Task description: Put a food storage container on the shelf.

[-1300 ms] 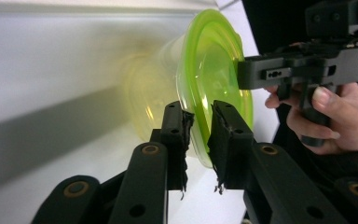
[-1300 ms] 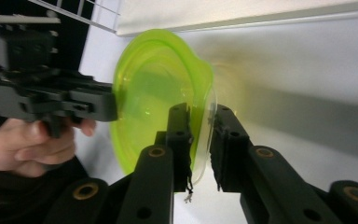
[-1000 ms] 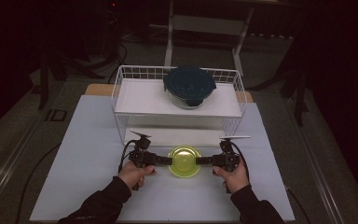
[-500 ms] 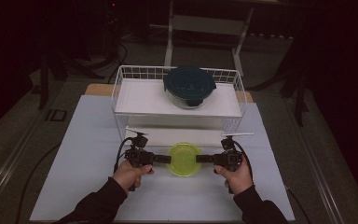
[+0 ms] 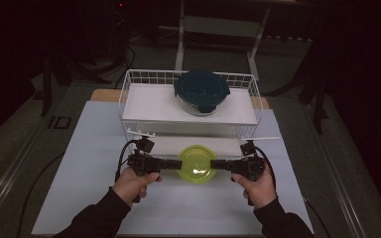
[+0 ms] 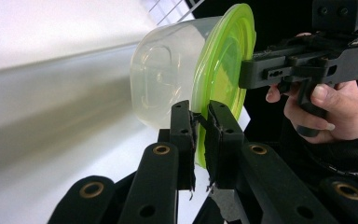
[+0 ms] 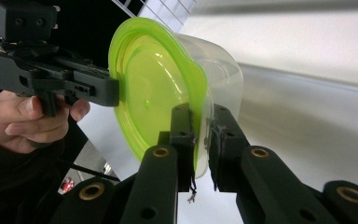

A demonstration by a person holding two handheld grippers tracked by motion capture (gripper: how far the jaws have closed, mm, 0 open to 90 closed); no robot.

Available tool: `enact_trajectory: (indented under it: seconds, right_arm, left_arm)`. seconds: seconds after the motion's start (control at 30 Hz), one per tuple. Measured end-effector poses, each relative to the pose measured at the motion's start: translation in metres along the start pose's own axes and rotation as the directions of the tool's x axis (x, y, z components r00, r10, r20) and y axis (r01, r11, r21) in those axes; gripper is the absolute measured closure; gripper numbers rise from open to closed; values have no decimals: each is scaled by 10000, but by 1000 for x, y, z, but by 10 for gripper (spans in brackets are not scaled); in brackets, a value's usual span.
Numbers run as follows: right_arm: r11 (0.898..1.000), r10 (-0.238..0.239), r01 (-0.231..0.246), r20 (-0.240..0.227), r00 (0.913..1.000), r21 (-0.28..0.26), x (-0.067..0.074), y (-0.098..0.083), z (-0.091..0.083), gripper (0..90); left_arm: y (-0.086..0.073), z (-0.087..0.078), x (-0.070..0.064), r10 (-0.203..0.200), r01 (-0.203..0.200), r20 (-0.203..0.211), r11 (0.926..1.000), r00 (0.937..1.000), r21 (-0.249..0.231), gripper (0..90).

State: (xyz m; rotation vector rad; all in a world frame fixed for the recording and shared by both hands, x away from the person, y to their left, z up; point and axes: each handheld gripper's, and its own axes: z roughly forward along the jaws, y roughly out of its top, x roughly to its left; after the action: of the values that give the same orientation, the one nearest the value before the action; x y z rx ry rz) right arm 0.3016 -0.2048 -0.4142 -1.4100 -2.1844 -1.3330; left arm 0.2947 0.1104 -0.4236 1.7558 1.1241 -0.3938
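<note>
Our left gripper (image 6: 200, 133) and right gripper (image 7: 201, 128) each pinch an opposite edge of the tub's (image 5: 197, 164) rim, holding it up between them above the white table (image 5: 94, 148), just before the basket (image 5: 129, 94). We count one wire basket, white and rectangular; two round tubs, the dark-lidded one (image 5: 202, 91) inside it; ours is clear plastic with a glossy lime lid (image 7: 154, 88).

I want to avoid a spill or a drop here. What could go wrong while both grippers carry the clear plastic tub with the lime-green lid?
1. The left gripper and the right gripper pinch only the thin lid rim of the clear plastic tub with the lime-green lid; it may slip or pop off.
2. The white wire basket is close ahead; the tub could hit its front wall.
</note>
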Motion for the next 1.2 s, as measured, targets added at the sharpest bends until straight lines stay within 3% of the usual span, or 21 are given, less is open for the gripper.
enact_trajectory:
  seconds: [0.4,0.77,1.2]
  right_arm:
    - [9960,-631,622,-123,9979,-634,35,26,-28,811]
    - [9849,-1213,1212,67,9926,-1235,62,56,-51,812]
    - [9736,-1429,1476,392,9890,-1742,76,94,-65,810]
  left_arm:
    - [27,-33,-35,689,-679,156,9960,9975,-575,816]
    - [53,-53,-61,1056,-1035,123,9882,9943,-1125,819]
    - [93,-66,-78,1335,-1350,-201,9803,9908,-1441,819]
